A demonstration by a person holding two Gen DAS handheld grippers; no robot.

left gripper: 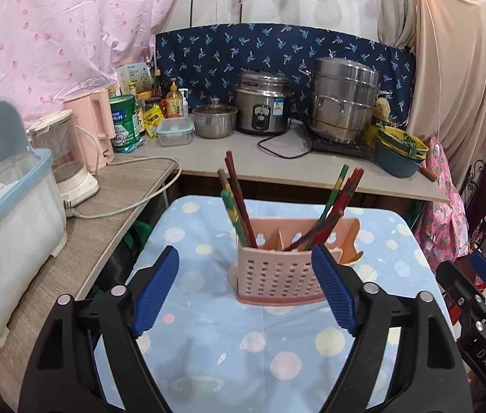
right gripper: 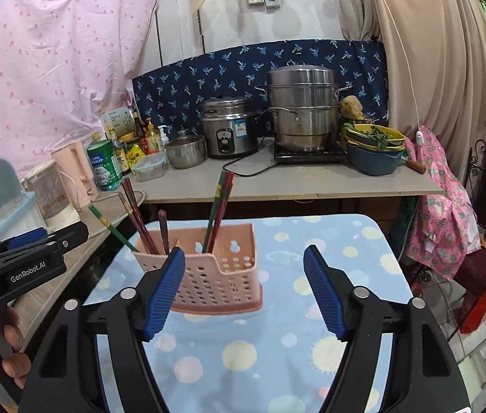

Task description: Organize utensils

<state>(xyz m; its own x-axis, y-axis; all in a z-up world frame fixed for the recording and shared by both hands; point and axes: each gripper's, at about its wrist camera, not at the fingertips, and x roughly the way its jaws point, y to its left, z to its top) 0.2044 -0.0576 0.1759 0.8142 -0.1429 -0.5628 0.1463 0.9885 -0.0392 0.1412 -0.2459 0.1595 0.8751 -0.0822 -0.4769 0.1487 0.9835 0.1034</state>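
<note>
A pink perforated utensil holder [left gripper: 277, 275] [right gripper: 215, 275] stands on a small table under a blue dotted cloth [left gripper: 243, 344] [right gripper: 260, 344]. Red and green chopsticks lean in its left compartment [left gripper: 234, 199] [right gripper: 136, 213], and more lean in its right side [left gripper: 339, 199] [right gripper: 220, 206]. My left gripper [left gripper: 244, 253] hangs just in front of the holder, open, with nothing between its blue pads. My right gripper [right gripper: 243, 253] is open and empty too; the holder sits by its left pad. Each gripper shows at the edge of the other's view [left gripper: 484, 275] [right gripper: 29, 251].
Behind the table runs a grey counter with a rice cooker [left gripper: 263, 106], a steel steamer pot [left gripper: 342, 103], stacked bowls [left gripper: 401, 151], bottles and a pink kettle [left gripper: 91, 127]. A blue-rimmed dish box [left gripper: 9, 206] stands on the left counter. A hand [right gripper: 12, 344] holds the left gripper.
</note>
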